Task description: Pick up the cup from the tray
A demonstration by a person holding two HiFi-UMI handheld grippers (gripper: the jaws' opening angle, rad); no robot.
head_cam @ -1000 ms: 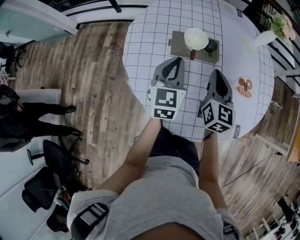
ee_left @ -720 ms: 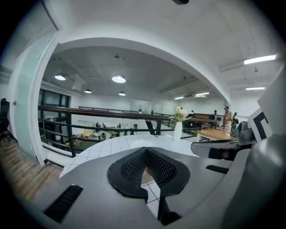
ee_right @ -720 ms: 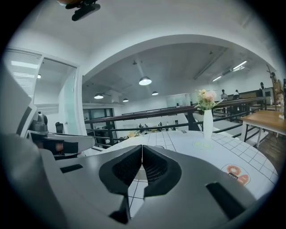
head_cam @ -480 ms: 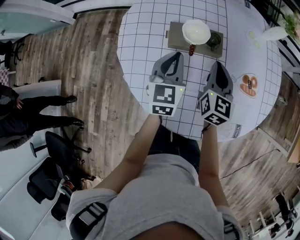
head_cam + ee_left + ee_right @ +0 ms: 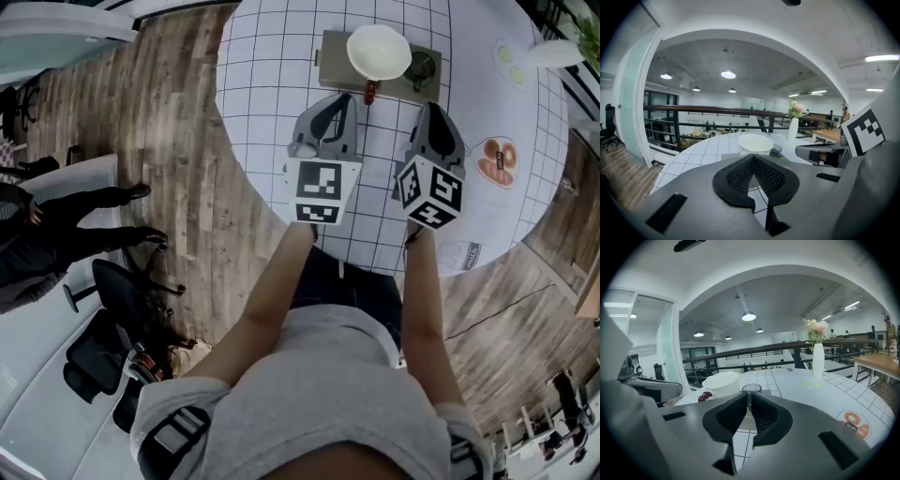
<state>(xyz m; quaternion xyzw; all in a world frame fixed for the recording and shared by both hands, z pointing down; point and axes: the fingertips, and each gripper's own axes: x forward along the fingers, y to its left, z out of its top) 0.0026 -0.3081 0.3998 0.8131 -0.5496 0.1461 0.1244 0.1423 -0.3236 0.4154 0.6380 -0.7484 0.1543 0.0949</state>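
Head view: our left gripper and right gripper hover above the desk, both pressed together, empty. The cup sits on the tray beside a bowl; unopened, we'd likely knock the cup over or bump the bowl.

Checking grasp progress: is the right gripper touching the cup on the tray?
Apart. Head view shows the right gripper short of the cup, tray surface between.

A round white grid-lined table carries a grey rectangular tray near its far edge and a white vase at its right edge.
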